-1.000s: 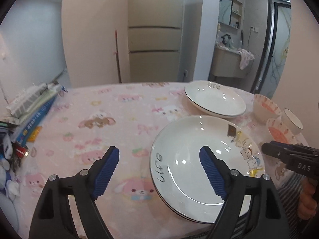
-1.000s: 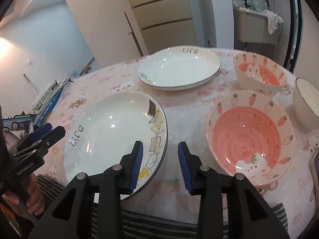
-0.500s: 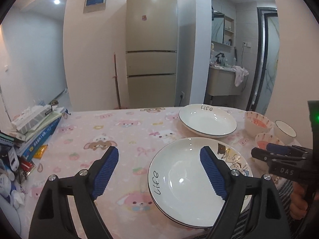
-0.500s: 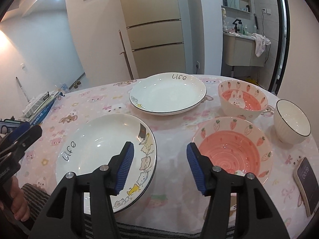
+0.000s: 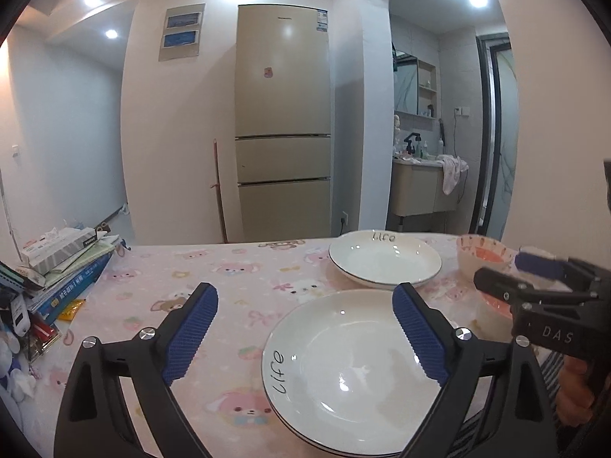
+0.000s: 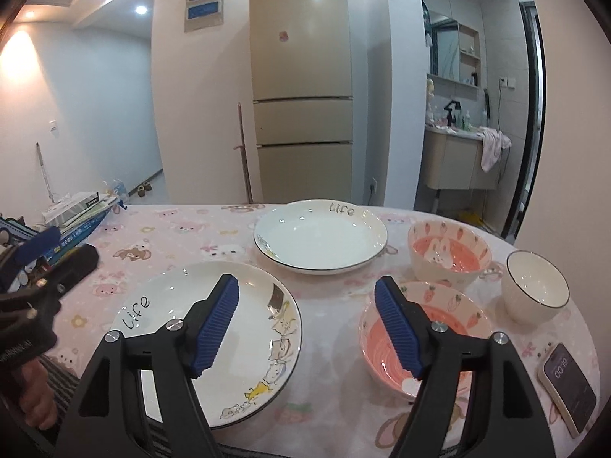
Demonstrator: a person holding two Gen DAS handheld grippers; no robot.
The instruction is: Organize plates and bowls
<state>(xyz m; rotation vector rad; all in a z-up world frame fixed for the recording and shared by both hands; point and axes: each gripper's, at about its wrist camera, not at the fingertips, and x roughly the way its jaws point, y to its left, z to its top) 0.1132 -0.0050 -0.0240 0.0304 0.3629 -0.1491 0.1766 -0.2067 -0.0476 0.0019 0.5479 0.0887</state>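
Plates and bowls lie spread over the pink cartoon tablecloth (image 5: 236, 286), none stacked on another yet as far as shows. In the left wrist view the left gripper (image 5: 305, 334) hangs above the table with nothing between its blue pads, its jaws wide and opening further; the near "life" plate (image 5: 351, 385) lies just ahead and below, mostly toward the right-hand finger, and the far plate (image 5: 383, 259) sits beyond it, close but apart. The right gripper enters from the right edge, in front of a strawberry bowl (image 5: 483, 257). In the right wrist view the right gripper (image 6: 307, 324) is also empty, jaws partly spread and opening; it points at the strip of cloth between the near plate (image 6: 236, 328) on its left and the shallow pink bowl (image 6: 424, 339) on its right. The deeper rabbit bowl (image 6: 448, 253), the white cup-shaped bowl (image 6: 536, 286) and a phone (image 6: 569, 385) lie further right. My reading: the near plate lies between both claws, within reach of either.
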